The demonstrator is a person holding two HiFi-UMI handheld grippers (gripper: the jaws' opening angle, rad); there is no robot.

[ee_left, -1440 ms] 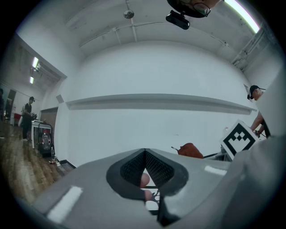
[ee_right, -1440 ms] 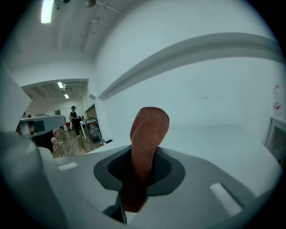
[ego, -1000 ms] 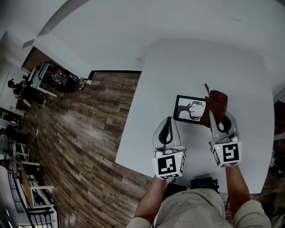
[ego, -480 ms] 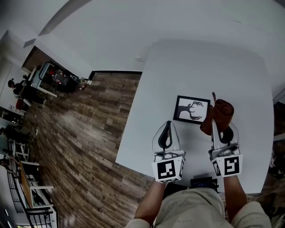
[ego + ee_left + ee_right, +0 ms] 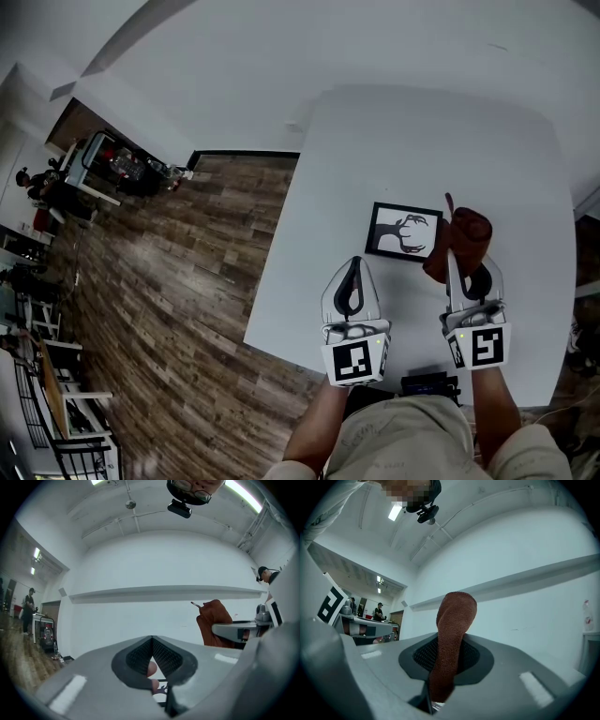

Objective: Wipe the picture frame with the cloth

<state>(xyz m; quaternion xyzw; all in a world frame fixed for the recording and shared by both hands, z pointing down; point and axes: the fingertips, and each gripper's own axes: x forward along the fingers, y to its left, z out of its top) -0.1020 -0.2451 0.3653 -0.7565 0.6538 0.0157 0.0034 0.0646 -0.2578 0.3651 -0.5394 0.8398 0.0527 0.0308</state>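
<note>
**While the right tool [image 5: 450, 255] pinches the cloth [image 5: 465, 234], the picture frame [image 5: 404, 232] lies flat**

Nearest the person, the left tool [image 5: 354, 263] has its jaws pressed together at the tips with nothing between them. To its right, the right tool clamps the brown cloth, which stands up past the jaws. Just beyond, the picture frame rests on the white counter [image 5: 422, 141], the cloth at its right edge.

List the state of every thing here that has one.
picture frame: lying flat on the table, face up, unheld.
left tool: shut, empty.
right tool: shut on the cloth.
cloth: bunched, sticking out past the jaws.
</note>
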